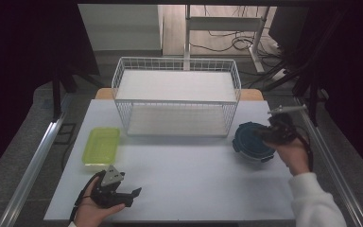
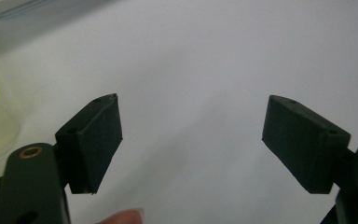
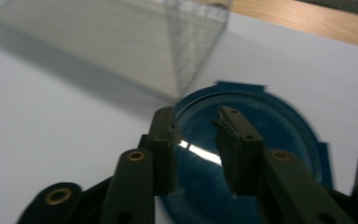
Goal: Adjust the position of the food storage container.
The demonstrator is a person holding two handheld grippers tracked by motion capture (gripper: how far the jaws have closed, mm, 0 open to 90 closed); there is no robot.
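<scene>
Nearest, at the table's [image 1: 179,189] left front edge, left gripper [image 1: 123,193] resting in the hand, jaws spread wide and holding nothing, bare white surface between them in the left gripper view. Just beyond it, a lime-green rectangular container [image 1: 101,145], untouched. Over at the right, right gripper [image 3: 196,140] poised over the round dark-blue lidded container [image 1: 252,142], jaws drawn partway together with a gap between; in the right gripper view the glossy lid [image 3: 242,140] seen through that gap, nothing clamped as far as visible. Judged an early stage: blue container not yet gripped, apparently resting on the table. Farther back, centre, a white wire basket [image 1: 177,101], empty, its right corner near the blue container and likely to crowd any lift
</scene>
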